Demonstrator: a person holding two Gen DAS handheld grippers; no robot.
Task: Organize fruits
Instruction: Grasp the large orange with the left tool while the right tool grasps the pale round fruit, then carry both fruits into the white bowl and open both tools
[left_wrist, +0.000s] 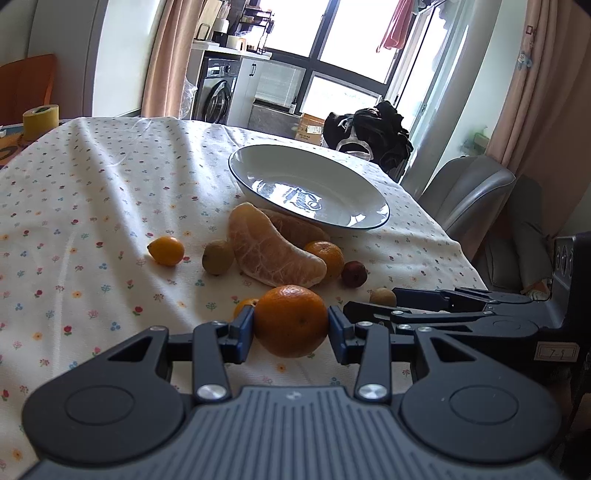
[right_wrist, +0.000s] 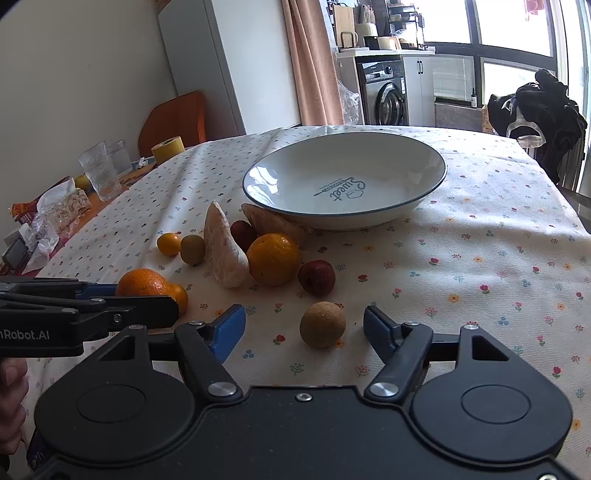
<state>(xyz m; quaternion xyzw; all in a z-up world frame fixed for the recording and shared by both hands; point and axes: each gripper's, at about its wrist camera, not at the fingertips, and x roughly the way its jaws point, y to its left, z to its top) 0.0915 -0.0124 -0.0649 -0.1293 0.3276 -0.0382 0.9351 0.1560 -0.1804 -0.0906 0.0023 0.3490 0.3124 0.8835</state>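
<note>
Floral-clothed counter (left_wrist: 92, 192): left gripper (left_wrist: 291, 326) fingers clench the orange (left_wrist: 291, 325) at lower centre; plate (left_wrist: 373, 199) beyond; right gripper (right_wrist: 304, 328) gapes.

Bright window (left_wrist: 347, 33) backlight (blown out); sharp, edges fisheye-bent.

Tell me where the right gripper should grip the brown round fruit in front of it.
Grip the brown fruit across its middle, left and right sides, coming straight forward and low over the tablecloth. It is near round, so any diameter serves, and it already lies between the open pads of the right gripper. Both flanks look clear; the red fruit sits behind it.
</note>
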